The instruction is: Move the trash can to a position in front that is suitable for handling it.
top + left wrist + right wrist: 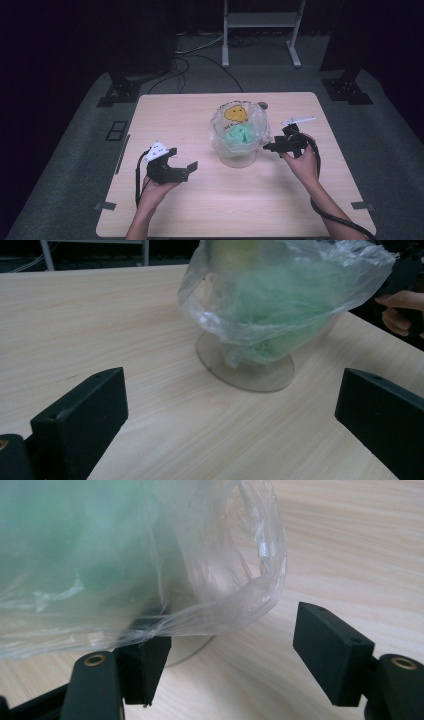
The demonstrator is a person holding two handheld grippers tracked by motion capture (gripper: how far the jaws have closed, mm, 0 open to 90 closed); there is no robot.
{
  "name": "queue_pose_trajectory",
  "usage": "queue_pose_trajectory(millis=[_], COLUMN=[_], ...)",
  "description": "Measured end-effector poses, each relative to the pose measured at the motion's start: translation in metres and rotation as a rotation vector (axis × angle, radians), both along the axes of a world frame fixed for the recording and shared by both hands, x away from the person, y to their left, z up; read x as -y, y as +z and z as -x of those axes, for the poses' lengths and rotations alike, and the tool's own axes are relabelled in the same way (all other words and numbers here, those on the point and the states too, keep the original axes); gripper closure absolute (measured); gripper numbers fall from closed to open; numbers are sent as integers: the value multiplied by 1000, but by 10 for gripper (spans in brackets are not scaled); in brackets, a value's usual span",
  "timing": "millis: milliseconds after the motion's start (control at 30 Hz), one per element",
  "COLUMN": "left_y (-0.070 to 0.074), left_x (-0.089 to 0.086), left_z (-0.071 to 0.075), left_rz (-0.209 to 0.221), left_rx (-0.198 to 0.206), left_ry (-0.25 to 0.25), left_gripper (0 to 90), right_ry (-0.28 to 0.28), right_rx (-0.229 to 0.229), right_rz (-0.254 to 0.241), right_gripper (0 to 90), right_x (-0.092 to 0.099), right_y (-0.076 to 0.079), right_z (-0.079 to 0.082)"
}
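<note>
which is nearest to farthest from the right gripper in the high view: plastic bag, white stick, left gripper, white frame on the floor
From the right gripper:
1. plastic bag, right beside its jaws, table centre
2. white stick, just behind it
3. left gripper, across the table
4. white frame, on the floor beyond the table

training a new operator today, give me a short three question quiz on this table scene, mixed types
1. True or false: the left gripper is shut on the clear plastic bag.
2. Which gripper is right at the bag's edge? A) left B) right
3. Fill in: the bag with green stuffing sits in a clear ____ container on the light wooden table.

Key
1. False: its jaws are wide apart, away from the bag.
2. B
3. round
</note>
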State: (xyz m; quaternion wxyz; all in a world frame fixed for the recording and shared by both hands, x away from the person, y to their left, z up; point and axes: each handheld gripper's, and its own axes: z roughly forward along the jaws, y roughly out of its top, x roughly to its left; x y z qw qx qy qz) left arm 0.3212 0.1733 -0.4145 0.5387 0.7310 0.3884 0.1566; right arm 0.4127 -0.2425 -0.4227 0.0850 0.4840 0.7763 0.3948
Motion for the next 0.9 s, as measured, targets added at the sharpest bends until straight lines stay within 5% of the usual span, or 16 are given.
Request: queue_pose_trajectory(millis=[300, 900], left_y=[13, 35], left_x=[2, 11], left_z=[-5, -24], left_rz=[45, 29], left_rx=[18, 41], left_ry=[-25, -10], left_gripper=[0, 0], right_ry=[72, 219], right_rx=[12, 52], right_rz=[-16, -9], right_gripper=[307, 299], right_x=[-34, -77], right_y=[-1, -1], right_z=[-9, -13])
